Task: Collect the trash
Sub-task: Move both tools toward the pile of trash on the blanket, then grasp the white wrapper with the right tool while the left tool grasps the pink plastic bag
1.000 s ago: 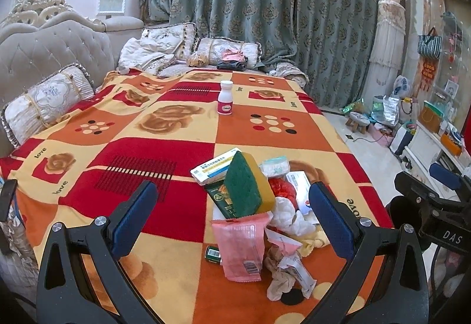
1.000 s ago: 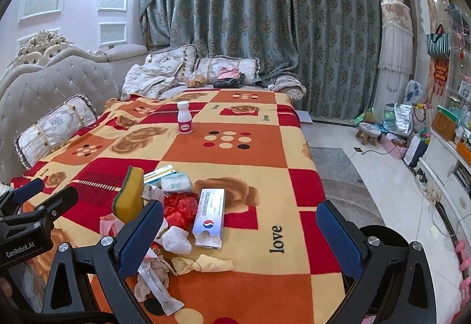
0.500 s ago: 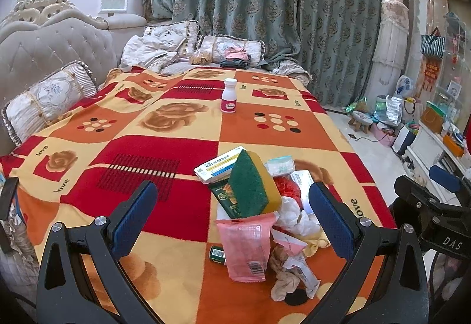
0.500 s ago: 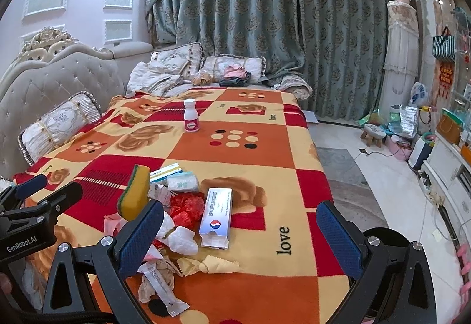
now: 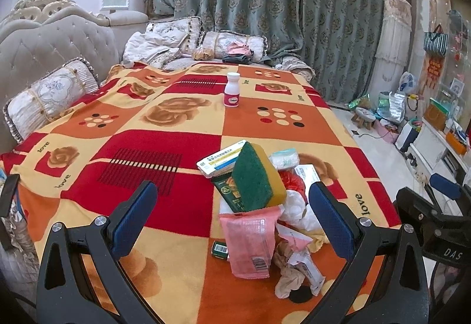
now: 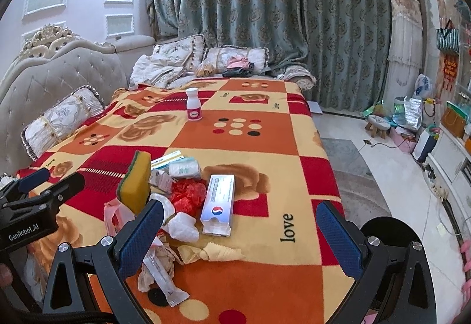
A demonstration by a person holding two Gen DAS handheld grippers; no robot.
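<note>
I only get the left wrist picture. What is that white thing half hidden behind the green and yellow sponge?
Observer: In the right wrist view it is a long white box with a red and blue logo, lying flat beside the crumpled red bag.
Visitor: Is there anything else in the pile I can't make out?
Observer: Yes, a pale yellow knotted cloth lies on the blanket, nearer the camera than that box.
Visitor: And the floor beside the bed?
Observer: A grey rug lies there.
</note>
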